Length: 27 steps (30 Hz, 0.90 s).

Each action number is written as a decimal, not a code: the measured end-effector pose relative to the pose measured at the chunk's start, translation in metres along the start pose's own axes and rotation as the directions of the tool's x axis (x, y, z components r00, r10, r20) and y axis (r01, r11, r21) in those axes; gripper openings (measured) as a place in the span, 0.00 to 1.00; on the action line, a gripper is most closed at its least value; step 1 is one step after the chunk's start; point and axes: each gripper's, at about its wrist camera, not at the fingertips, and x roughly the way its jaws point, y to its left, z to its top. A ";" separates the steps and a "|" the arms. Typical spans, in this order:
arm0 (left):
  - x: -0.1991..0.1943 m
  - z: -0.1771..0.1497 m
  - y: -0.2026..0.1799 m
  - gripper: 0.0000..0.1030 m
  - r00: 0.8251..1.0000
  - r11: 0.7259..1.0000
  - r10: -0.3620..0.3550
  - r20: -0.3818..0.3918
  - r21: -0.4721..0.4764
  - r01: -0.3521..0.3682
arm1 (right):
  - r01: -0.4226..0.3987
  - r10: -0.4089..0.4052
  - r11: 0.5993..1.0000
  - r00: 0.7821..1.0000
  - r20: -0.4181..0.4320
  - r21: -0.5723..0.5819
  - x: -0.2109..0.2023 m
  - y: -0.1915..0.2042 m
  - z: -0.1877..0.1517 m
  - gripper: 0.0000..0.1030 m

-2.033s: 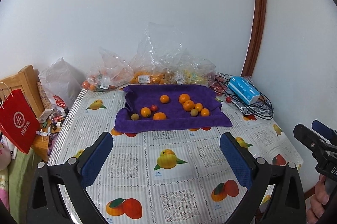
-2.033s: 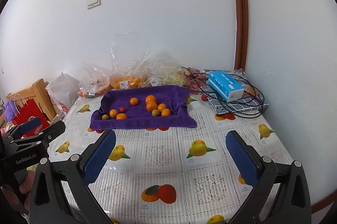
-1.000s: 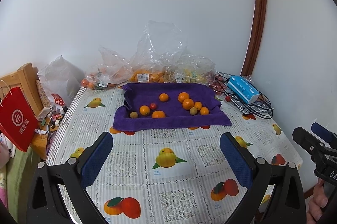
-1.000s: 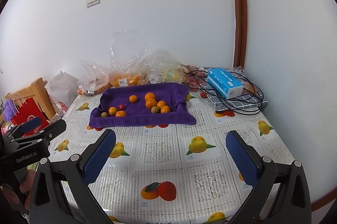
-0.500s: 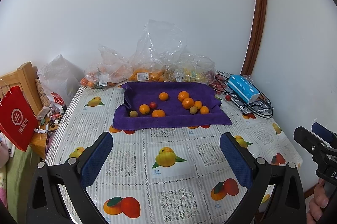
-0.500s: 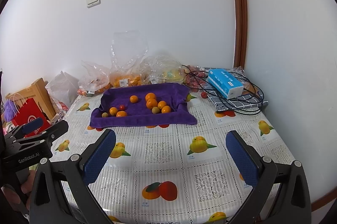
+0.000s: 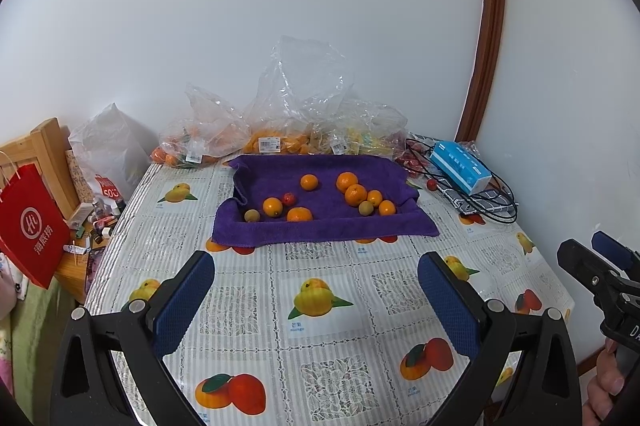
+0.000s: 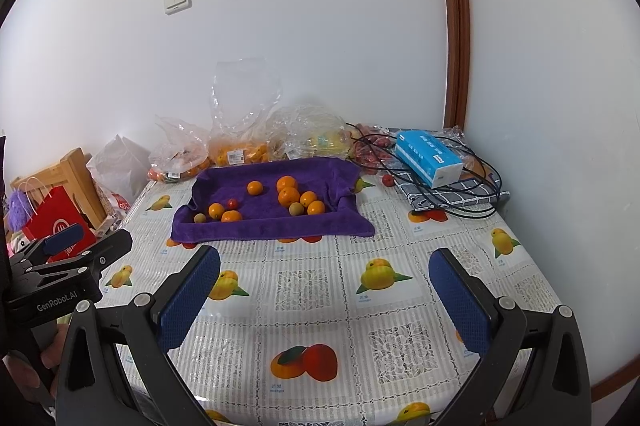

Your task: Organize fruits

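Purple towel (image 7: 324, 222) far across bare tablecloth (image 7: 320, 358); both grippers' jaws spread wide, empty.

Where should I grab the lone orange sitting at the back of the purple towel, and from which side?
Probably from above. The lone orange is round and sits clear of the other fruit on the purple towel, so close the fingers across its widest middle. Either the left gripper or the right gripper would do; both are open.

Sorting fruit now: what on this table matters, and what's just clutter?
Job:
loose orange and brownish fruits
purple towel-lined tray
clear plastic fruit bags
open left claw
open right claw

Clutter:
blue tissue box
black cables
red paper bag
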 end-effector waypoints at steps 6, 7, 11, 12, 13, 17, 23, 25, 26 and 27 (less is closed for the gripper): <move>0.000 -0.001 -0.001 1.00 1.000 1.000 -0.004 0.000 0.001 0.004 | -0.001 0.001 1.000 1.000 0.001 -0.001 0.000 0.000 0.000 1.00; 0.000 -0.002 -0.001 1.00 1.000 1.000 -0.004 0.001 0.002 0.004 | -0.001 0.001 1.000 1.000 0.000 -0.001 0.000 0.000 0.000 1.00; 0.000 -0.002 -0.001 1.00 1.000 1.000 -0.004 0.000 0.001 0.004 | 0.000 0.000 1.000 1.000 0.004 0.003 -0.002 0.000 0.000 1.00; 0.000 -0.002 -0.001 1.00 1.000 1.000 -0.003 0.000 0.002 0.003 | 0.000 0.000 1.000 1.000 0.003 0.002 -0.002 -0.001 0.000 1.00; 0.000 -0.002 -0.001 1.00 1.000 1.000 -0.004 0.000 0.001 0.004 | 0.000 0.000 1.000 1.000 0.004 0.002 -0.002 0.000 0.000 1.00; 0.000 -0.002 -0.001 1.00 1.000 1.000 -0.005 -0.001 0.002 0.005 | 0.000 0.000 1.000 1.000 0.003 0.002 -0.002 0.000 0.000 1.00; 0.001 -0.002 -0.001 1.00 1.000 1.000 -0.008 -0.002 0.003 0.008 | 0.002 -0.002 1.000 1.000 0.005 0.001 -0.002 0.000 0.000 1.00; 0.001 -0.002 -0.001 1.00 1.000 1.000 -0.006 0.001 0.001 0.006 | 0.001 -0.001 1.000 1.000 0.008 -0.001 -0.003 0.000 0.001 1.00; 0.001 -0.002 0.000 1.00 1.000 1.000 -0.005 0.001 -0.001 0.005 | 0.001 -0.001 1.000 1.000 0.011 -0.003 -0.003 0.001 0.001 1.00; 0.002 -0.002 0.001 1.00 1.000 1.000 -0.003 0.000 -0.003 0.003 | 0.002 -0.002 1.000 1.000 0.013 -0.005 -0.004 0.001 0.001 1.00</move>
